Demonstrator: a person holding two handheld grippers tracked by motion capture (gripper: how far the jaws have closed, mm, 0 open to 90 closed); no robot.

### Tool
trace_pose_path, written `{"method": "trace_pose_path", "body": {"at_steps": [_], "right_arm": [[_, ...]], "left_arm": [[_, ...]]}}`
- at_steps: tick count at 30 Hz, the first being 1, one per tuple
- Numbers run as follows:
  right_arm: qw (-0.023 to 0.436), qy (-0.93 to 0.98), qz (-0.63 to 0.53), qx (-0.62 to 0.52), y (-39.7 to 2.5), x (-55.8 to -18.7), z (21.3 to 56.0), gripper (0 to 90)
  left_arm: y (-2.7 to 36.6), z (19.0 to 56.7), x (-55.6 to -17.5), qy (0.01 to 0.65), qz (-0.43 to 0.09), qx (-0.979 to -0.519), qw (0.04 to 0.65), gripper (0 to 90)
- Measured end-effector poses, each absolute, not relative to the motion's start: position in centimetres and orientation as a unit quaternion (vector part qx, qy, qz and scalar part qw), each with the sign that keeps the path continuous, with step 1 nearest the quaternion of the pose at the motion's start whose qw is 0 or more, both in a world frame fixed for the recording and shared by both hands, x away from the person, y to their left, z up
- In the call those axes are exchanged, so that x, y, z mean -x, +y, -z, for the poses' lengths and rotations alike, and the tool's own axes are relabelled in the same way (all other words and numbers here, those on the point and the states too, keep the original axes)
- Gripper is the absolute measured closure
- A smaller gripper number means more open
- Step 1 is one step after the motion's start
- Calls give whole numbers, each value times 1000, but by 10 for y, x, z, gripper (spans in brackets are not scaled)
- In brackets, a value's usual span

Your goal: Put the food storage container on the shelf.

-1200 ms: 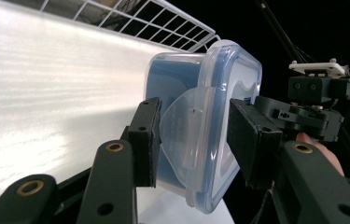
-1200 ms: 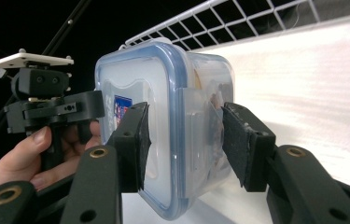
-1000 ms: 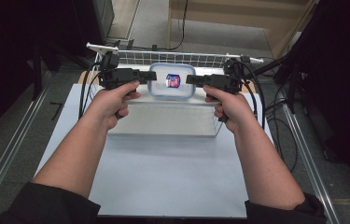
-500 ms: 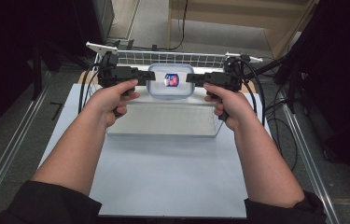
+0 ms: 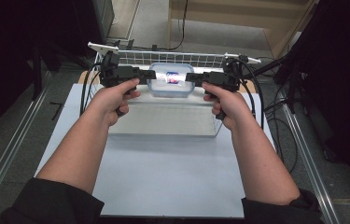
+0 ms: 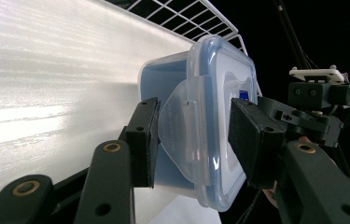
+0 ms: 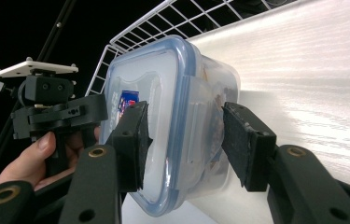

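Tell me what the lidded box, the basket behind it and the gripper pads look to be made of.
Lidded box: seemingly clear glossy plastic with a blue-tinted rim; its contents show through and highlights glint on it.
Basket: probably white-coated metal wire, going by its thin grid.
Gripper pads: matte black, perhaps rubber or foam; the surface looks grainy.

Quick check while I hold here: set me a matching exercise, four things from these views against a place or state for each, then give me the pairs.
1. left gripper
2. right gripper
3. wire basket
4. lid sticker

a. red and blue, on the lid
b. white grid behind the plastic container
c. jaws astride the container's left latch flap
d. jaws astride the container's right latch flap

Pairs: 1-c, 2-d, 3-b, 4-a
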State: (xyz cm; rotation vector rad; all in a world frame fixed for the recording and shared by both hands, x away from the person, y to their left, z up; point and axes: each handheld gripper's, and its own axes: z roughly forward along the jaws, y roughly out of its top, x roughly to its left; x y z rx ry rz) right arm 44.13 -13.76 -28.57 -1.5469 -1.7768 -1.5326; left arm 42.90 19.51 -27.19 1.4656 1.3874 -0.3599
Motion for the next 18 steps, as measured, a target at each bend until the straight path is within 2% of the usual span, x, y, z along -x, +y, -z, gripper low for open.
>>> {"method": "trace_pose_path", "body": {"at_steps": [18], "right_arm": [[153,-624,536,548,-137,-444,288,490]], "left_arm": [[189,274,-434,576,137,-620,515,503]]}}
